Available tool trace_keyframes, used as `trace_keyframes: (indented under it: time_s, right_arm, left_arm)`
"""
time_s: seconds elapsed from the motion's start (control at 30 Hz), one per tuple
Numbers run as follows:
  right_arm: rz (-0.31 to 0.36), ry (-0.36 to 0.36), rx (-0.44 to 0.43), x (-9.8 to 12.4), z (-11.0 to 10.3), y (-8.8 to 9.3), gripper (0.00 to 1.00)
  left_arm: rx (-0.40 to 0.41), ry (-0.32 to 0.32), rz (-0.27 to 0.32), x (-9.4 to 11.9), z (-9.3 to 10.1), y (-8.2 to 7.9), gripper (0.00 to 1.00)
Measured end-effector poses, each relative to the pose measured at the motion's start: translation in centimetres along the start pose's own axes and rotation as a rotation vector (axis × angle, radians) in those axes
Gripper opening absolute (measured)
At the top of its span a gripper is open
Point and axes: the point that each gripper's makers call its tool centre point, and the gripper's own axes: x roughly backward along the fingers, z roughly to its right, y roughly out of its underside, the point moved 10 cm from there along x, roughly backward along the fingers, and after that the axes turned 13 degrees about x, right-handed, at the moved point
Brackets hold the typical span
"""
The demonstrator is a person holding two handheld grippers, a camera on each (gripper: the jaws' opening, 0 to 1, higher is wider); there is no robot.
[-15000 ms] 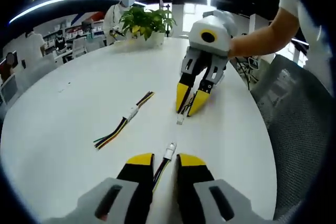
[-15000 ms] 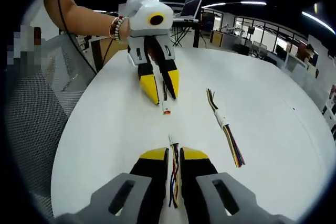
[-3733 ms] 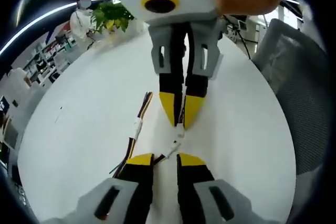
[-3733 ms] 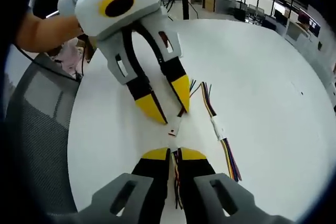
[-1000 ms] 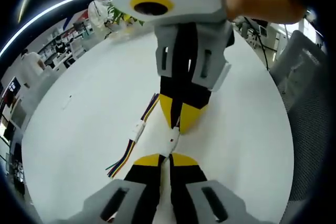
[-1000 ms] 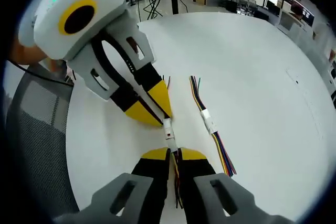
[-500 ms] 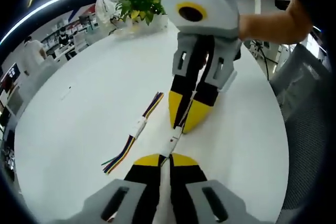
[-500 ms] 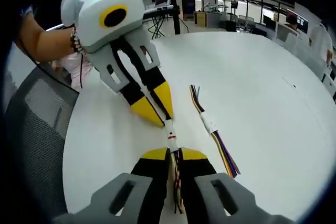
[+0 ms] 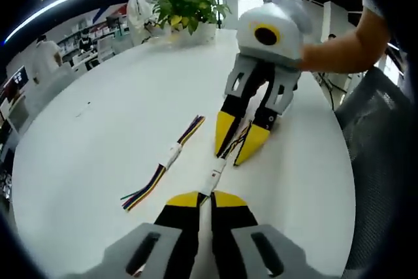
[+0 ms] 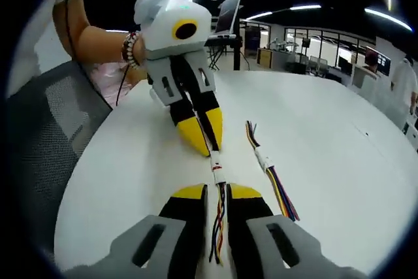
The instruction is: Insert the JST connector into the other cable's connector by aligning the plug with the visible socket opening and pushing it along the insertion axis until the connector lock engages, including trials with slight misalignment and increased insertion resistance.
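The white joined JST connector lies on the white table, just beyond my left gripper, which is shut on its cable. In the right gripper view the same connector sits between the two grippers. My right gripper stands open, its coloured wires loose in the gap. From the left gripper view, the right gripper shows spread yellow tips astride the cable. The left gripper appears pinched on the cable beyond the connector.
A second joined cable pair with multicoloured wires lies beside it, also visible as the spare cable. A potted plant stands at the far table edge. A mesh chair is beside the table. People stand in the background.
My right gripper's jaws have spread apart from the cable and it has drawn back a little. The left gripper stays shut on its cable, and the connector halves stay joined.
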Motion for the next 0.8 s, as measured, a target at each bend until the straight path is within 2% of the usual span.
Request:
trace_keyframes:
  time_s: [0.07, 0.2, 0.37, 0.43, 0.6, 0.7, 0.8]
  right_arm:
    - [0.026, 0.01, 0.008, -0.1, -0.2, 0.2, 0.02]
    - [0.048, 0.028, -0.025, -0.2, 0.2, 0.5, 0.01]
    - [0.002, 0.059, -0.102, 0.2, 0.7, 0.2, 0.0]
    - [-0.017, 0.056, -0.097, 0.4, 0.8, 0.0, 0.0]
    - [-0.041, 0.049, -0.101, 1.2, 1.2, -1.2, 0.0]
    - [-0.037, 0.061, -0.085, 1.5, 1.6, -2.0, 0.0]
    - [-0.052, 0.062, -0.076, 1.4, 1.8, -1.9, 0.0]
  left_arm:
    - [0.013, 0.004, 0.007, 0.0, 0.0, 0.0, 0.0]
    - [0.021, 0.013, 0.013, 0.0, -0.1, 0.0, 0.0]
    - [0.033, 0.004, 0.01, 0.0, 0.0, -0.1, 0.0]
    - [0.003, -0.003, 0.0, 0.0, 0.0, -0.4, 0.0]
    - [-0.029, -0.012, 0.018, 0.6, 0.4, -1.4, 0.0]
    - [-0.078, -0.044, 0.014, 0.9, 0.4, -2.0, 0.0]
    - [-0.086, -0.048, 0.016, 0.9, 0.5, -2.2, 0.0]
